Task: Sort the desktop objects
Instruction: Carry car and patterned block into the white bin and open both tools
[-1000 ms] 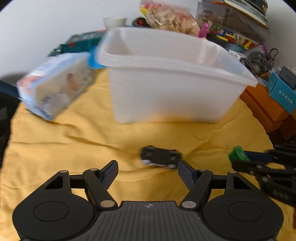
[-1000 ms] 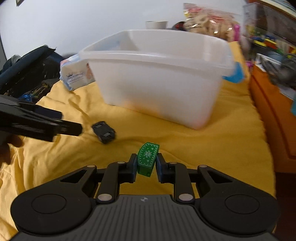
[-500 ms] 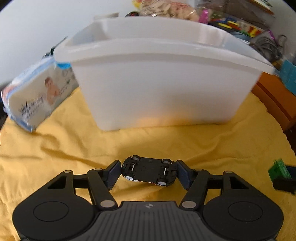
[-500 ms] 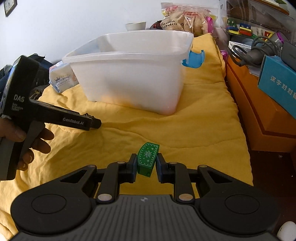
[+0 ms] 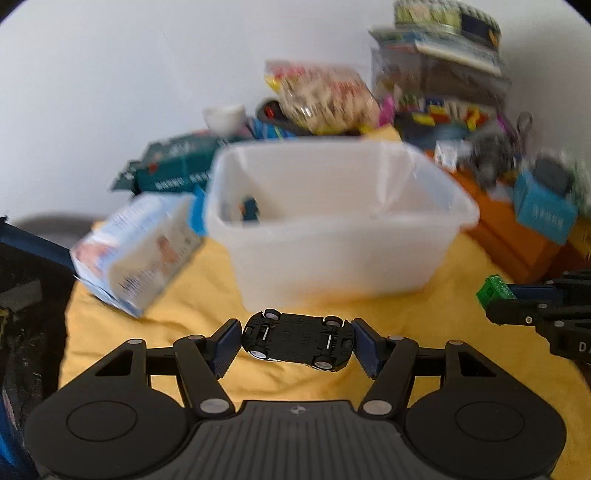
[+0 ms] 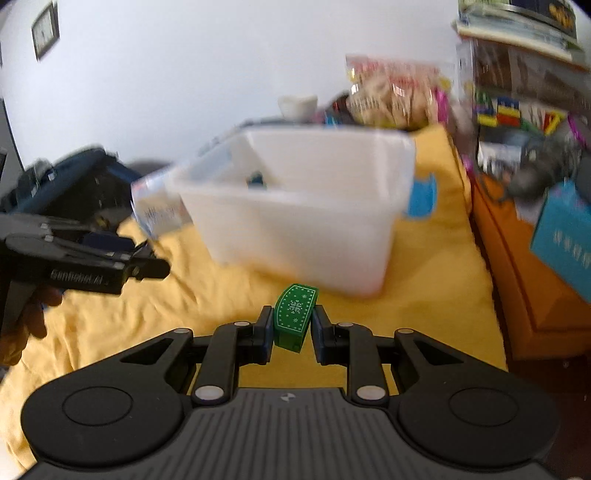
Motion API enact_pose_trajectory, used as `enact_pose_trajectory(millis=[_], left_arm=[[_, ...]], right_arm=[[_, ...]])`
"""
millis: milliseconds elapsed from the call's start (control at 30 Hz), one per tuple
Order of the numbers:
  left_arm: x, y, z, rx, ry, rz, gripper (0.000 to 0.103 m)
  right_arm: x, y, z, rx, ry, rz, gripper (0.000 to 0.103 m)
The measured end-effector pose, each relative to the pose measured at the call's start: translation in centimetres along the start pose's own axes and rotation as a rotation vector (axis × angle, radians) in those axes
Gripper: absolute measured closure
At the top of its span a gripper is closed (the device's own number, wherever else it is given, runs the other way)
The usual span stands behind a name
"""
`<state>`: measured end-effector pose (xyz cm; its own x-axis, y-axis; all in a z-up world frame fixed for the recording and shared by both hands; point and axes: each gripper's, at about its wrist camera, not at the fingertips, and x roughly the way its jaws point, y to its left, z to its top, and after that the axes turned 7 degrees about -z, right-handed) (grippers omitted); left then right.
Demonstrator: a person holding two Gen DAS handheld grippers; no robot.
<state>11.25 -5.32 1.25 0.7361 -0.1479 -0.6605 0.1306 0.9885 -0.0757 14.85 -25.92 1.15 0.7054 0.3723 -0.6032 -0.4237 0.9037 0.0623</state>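
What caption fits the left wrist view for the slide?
Left gripper clamps an upside-down black toy car above the yellow cloth, facing the white bin.

upturned black toy car (image 5: 298,340), green block (image 6: 294,314)

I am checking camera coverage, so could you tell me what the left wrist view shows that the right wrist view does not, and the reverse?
Only the left wrist view shows the black toy car, upside down with its wheels facing the camera, held between the left gripper fingers. Only the right wrist view shows the snowflake-patterned face of the green block in the right gripper, and a framed picture on the wall. Both show the white plastic bin on the yellow cloth, with a small dark item inside, too blurred to identify.
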Motion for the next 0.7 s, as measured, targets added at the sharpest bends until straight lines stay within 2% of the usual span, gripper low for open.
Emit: enact_pose_trajectory(millis=[133,333,467,700], left_arm=[[-1.8,1.3,3.1,-0.062,-0.054,-0.017,0.035],[-2.3,1.2,8.0,-0.024,-0.101,0.0,0.035],[-1.4,1.4,10.5,-0.028,-0.121,0.002,0.035],[1.6,1.6,12.8,-0.043,-0.083,0.012,0.035]], right_arm=[[-0.6,-0.1,3.3,0.016,-0.07,0.005,0.079],[-0.7,-1.0,8.4,0.031,-0.151,0.005,0.079],[0.6,-1.3,10.2,0.018,-0.14,-0.011,0.079],[3.5,-2.1,11.7,0.007,-0.073,-0.015,0.079]])
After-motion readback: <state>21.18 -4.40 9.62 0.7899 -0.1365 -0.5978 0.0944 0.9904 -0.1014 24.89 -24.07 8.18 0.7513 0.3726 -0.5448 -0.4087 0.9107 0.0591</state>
